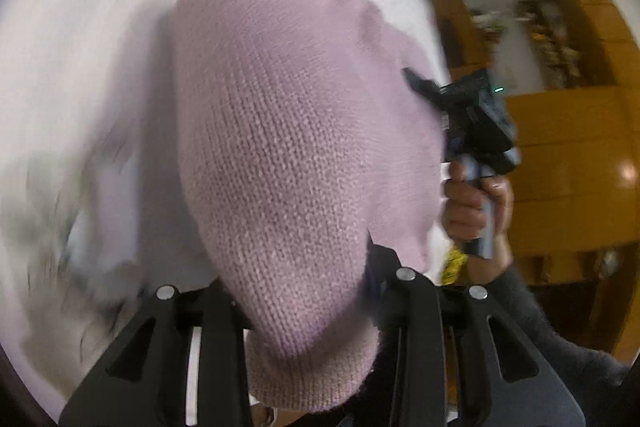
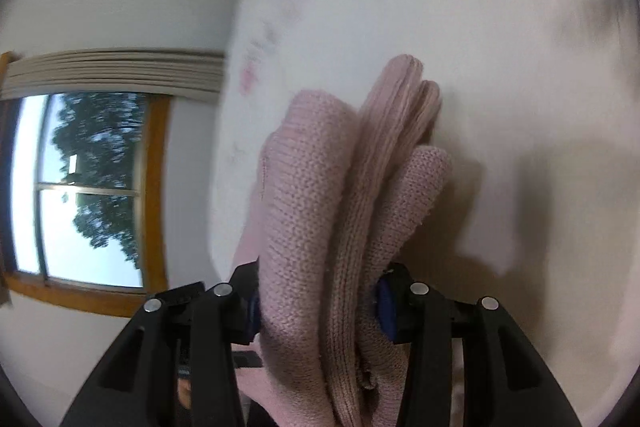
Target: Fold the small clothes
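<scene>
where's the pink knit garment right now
The pink knit garment is held up between both claws: the left claw grips one end, the right claw clamps bunched folds, over the white surface.

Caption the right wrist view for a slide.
Right gripper clamps a bunched pink knit garment above a white cloth-covered surface, window at left.

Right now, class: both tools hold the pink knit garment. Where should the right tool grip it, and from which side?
Grip the pink knit garment at its bunched, layered edge, coming end-on toward the white surface. The right tool already clamps those stacked folds; the left tool pinches the single-layer end.
</scene>
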A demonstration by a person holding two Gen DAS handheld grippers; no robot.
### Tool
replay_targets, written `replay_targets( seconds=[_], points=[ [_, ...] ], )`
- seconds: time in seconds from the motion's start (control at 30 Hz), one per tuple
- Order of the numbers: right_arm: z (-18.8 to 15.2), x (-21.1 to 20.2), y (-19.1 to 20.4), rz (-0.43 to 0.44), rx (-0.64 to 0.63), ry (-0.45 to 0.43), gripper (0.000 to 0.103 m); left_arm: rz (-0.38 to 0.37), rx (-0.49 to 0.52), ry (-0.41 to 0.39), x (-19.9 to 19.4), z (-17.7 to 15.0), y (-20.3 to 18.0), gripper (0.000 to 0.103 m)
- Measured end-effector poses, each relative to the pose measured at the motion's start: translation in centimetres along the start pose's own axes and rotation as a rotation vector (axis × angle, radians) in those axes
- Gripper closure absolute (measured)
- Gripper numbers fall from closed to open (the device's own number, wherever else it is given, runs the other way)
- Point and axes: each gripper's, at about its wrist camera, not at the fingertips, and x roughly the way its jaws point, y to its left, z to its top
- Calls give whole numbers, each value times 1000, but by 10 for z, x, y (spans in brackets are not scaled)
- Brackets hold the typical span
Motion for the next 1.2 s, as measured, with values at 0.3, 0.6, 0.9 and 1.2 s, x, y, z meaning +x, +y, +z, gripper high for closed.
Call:
replay_targets(
  seconds=[0.3, 0.6, 0.9, 1.2],
  points=[
    [-38, -66, 11, -91, -23, -150, 35, 93, 89, -293, -85, -33, -34, 28],
    [-58, -30, 36, -200, -121, -140, 88, -76, 26, -102, 9, -46, -14, 59],
    [-54, -50, 24, -188, -123, -197, 61, -166, 109, -191, -44, -16, -39, 46],
    [1, -24, 48, -243, -177, -237, 93, -39, 64, -197, -10, 98, -32, 82]
  ],
)
